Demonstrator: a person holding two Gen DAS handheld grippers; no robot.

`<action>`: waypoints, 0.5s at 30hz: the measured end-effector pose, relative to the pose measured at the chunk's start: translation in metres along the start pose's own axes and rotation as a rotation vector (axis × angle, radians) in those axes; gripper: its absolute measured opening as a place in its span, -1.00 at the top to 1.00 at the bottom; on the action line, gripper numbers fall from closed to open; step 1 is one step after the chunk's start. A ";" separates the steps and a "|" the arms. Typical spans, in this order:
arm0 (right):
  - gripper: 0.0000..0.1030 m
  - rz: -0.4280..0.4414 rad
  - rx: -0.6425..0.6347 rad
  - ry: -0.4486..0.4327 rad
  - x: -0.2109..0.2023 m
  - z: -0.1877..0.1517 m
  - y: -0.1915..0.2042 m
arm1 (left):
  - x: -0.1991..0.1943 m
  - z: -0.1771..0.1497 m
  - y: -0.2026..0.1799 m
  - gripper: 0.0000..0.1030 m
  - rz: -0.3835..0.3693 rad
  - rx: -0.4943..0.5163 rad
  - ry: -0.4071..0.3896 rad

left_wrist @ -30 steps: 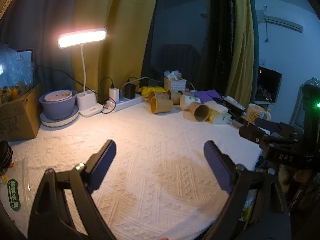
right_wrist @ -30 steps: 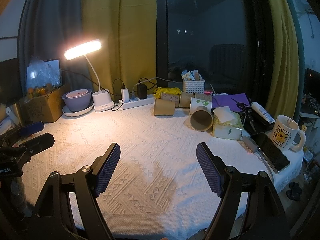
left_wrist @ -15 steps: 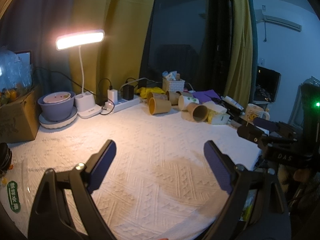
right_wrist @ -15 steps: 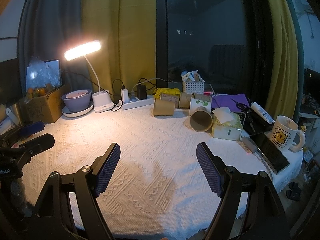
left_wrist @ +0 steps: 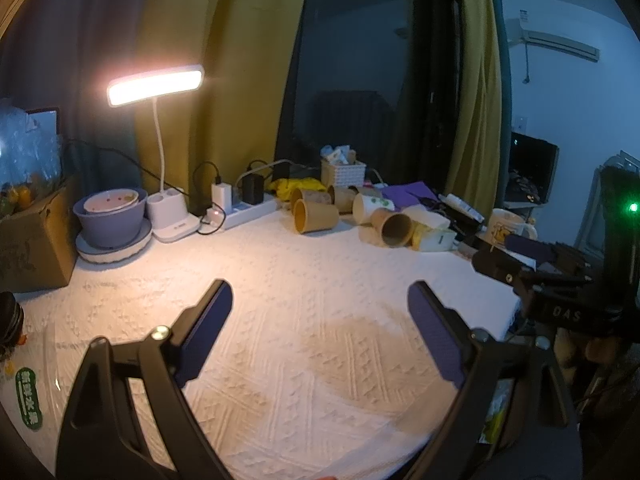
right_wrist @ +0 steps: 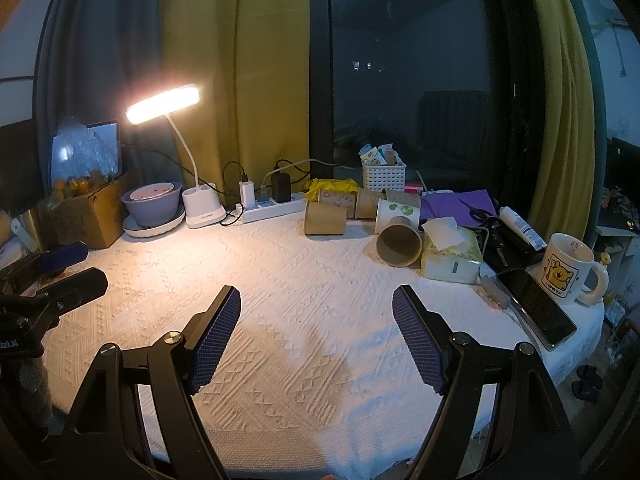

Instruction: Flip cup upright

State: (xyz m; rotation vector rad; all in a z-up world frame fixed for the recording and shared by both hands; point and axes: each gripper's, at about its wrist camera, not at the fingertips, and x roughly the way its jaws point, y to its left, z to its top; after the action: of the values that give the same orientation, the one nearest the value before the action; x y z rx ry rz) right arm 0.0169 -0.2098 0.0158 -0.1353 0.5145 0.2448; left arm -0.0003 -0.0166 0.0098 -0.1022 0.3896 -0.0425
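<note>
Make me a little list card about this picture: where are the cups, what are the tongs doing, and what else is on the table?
cups: brown paper cups lying on their sides at the back of the table, one with its mouth toward the camera
left tongs: open, empty
right tongs: open, empty
table cover: white cloth
light: desk lamp, on
also there: yellow bear mug, phone, tissue pack

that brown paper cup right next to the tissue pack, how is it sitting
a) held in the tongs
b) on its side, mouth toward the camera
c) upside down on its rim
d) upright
b: the brown paper cup lies on its side beside the tissue pack, its round open mouth facing the camera.
</note>
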 end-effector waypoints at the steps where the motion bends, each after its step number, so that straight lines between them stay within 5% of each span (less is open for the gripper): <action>1: -0.57 0.000 -0.001 -0.002 0.000 0.000 0.000 | 0.000 0.000 0.000 -0.76 0.001 0.000 -0.001; 15: -0.57 0.000 -0.002 -0.004 -0.001 0.001 -0.001 | 0.000 0.001 0.002 -0.76 -0.001 -0.003 0.001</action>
State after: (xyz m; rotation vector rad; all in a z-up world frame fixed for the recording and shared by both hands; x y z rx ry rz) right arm 0.0167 -0.2108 0.0175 -0.1368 0.5100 0.2452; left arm 0.0002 -0.0142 0.0099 -0.1058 0.3910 -0.0428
